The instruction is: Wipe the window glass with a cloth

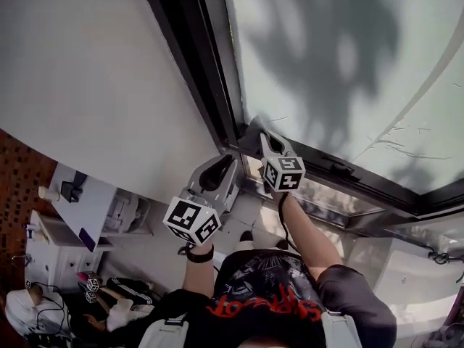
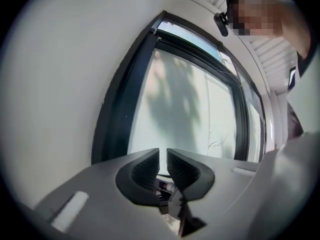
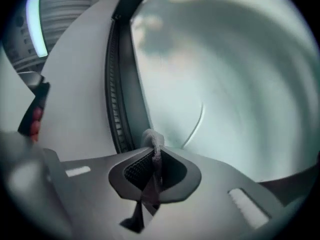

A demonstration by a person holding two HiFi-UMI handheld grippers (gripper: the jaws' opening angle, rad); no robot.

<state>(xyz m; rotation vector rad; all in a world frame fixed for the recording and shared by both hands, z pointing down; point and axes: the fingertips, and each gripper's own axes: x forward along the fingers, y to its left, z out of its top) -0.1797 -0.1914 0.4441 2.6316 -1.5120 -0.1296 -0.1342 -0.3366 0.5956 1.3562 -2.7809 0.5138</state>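
The window glass (image 1: 341, 56) fills the upper right of the head view, pale, with tree shadows on it and a dark frame (image 1: 196, 56) along its left side. My right gripper (image 1: 252, 135) is held up at the lower corner of the pane, by the frame. In the right gripper view it (image 3: 155, 156) is shut on a thin grey cloth (image 3: 154, 143), whose bunched end pokes out toward the glass (image 3: 225, 74). My left gripper (image 1: 228, 169) hangs just below and left of it. Its jaws (image 2: 163, 156) stand together with nothing between them, pointing at the glass (image 2: 185, 109).
A plain white wall (image 1: 87, 85) runs left of the dark frame. A ledge (image 1: 326, 194) lies along the bottom of the window. Lower left there is white furniture (image 1: 80, 209), and a person (image 1: 29, 310) sits among cables. A strip light (image 3: 36, 24) glows overhead.
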